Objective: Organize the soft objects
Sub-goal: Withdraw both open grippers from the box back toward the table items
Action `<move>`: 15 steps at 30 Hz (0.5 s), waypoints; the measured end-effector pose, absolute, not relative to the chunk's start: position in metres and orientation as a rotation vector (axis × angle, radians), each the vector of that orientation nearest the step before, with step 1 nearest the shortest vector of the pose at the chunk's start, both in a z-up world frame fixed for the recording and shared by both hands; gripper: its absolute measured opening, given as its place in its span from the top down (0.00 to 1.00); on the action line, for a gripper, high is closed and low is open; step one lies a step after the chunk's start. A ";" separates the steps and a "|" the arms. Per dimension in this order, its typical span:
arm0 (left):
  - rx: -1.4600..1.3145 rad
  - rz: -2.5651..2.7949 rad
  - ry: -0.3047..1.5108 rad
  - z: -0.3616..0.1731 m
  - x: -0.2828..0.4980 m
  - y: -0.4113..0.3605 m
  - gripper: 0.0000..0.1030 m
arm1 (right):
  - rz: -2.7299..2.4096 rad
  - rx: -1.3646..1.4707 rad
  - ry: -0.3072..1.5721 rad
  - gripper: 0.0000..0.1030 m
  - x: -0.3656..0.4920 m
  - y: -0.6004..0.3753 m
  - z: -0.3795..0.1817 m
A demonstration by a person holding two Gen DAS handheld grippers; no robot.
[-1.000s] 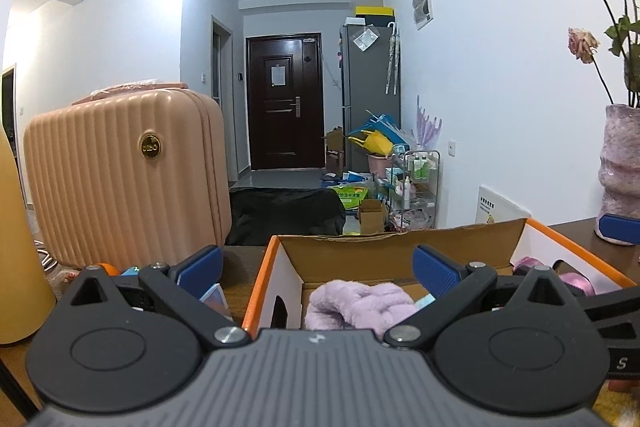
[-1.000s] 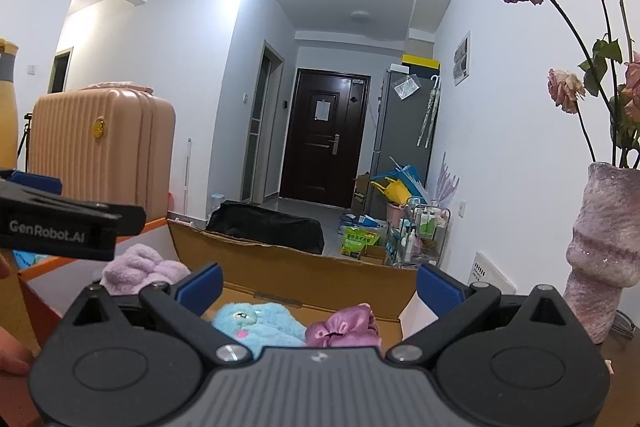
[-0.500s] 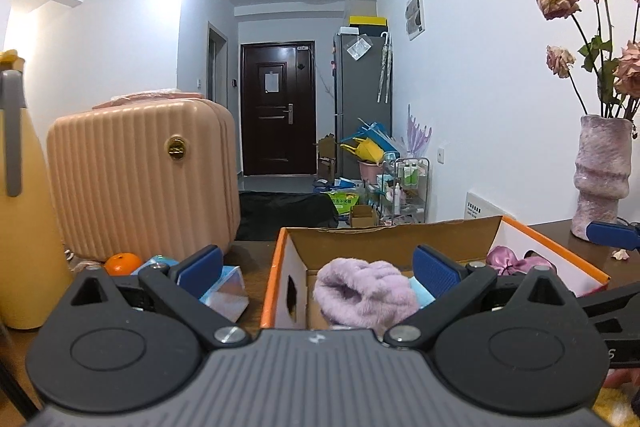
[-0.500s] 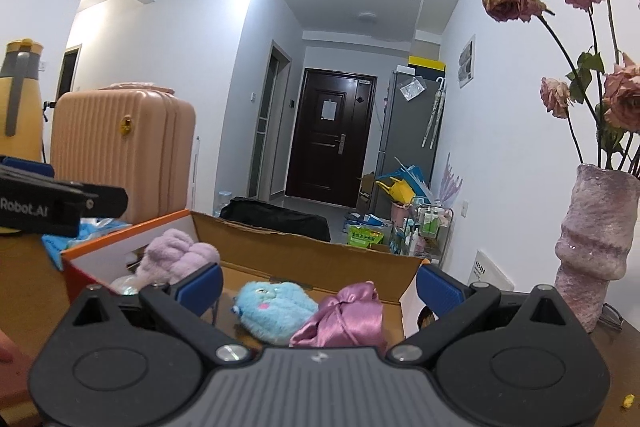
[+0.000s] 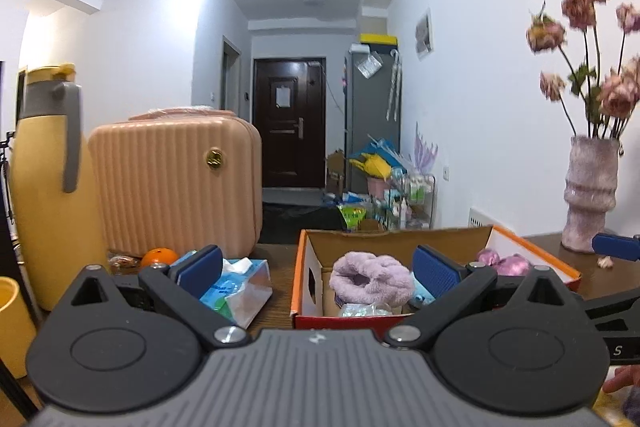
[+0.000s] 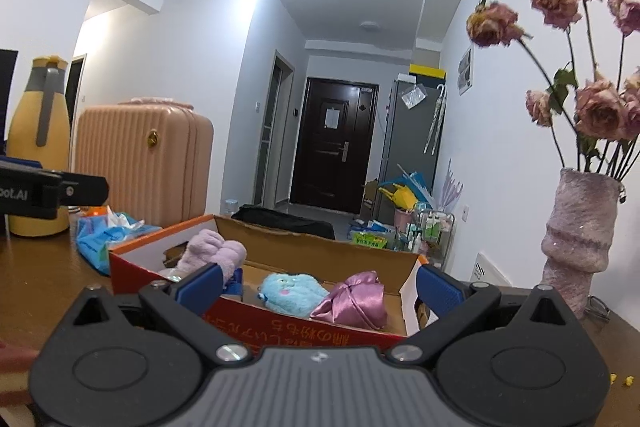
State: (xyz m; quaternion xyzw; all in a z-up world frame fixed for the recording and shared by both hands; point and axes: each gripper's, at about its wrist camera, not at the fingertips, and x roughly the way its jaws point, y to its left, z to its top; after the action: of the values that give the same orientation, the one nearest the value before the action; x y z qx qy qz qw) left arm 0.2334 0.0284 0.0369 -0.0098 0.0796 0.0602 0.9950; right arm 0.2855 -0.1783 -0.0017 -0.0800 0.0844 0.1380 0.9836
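Observation:
An orange-edged cardboard box [image 5: 301, 275] [image 6: 304, 327] stands on the brown table. Inside it lie a fluffy lilac soft piece [image 5: 370, 277] [image 6: 212, 253], a light blue plush toy [image 6: 290, 291] and a shiny pink satin bundle [image 6: 354, 301] [image 5: 502, 261]. My left gripper [image 5: 318, 273] is open and empty, held just in front of the box's left end. My right gripper [image 6: 320, 287] is also open and empty, held above the box's near wall. The left gripper's body shows at the left edge of the right wrist view.
A blue tissue pack [image 5: 236, 285] [image 6: 108, 231] and an orange [image 5: 159, 257] lie left of the box. Behind them stand a pink suitcase [image 5: 176, 183] and a yellow jug [image 5: 48, 183]. A pink vase of dried roses [image 6: 580, 239] [image 5: 590, 195] stands right.
Both grippers have pulled back and risen from the box, so more of the table, the tissue pack, the orange and the jug have come into view. Both stayed open.

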 end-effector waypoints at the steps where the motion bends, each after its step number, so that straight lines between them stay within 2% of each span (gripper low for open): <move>1: -0.030 0.130 0.148 0.038 0.227 0.029 0.00 | 0.277 -0.161 0.161 0.00 0.281 -0.179 0.000; 15: -0.058 0.128 0.130 0.045 0.174 0.027 0.00 | 0.265 -0.157 0.131 0.00 0.222 -0.186 0.018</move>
State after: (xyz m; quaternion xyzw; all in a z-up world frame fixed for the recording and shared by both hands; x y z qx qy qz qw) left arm 0.1739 0.0268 0.0453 -0.0291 0.0651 0.0641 0.9954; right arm 0.2225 -0.1857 0.0183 -0.0781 0.0652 0.1317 0.9861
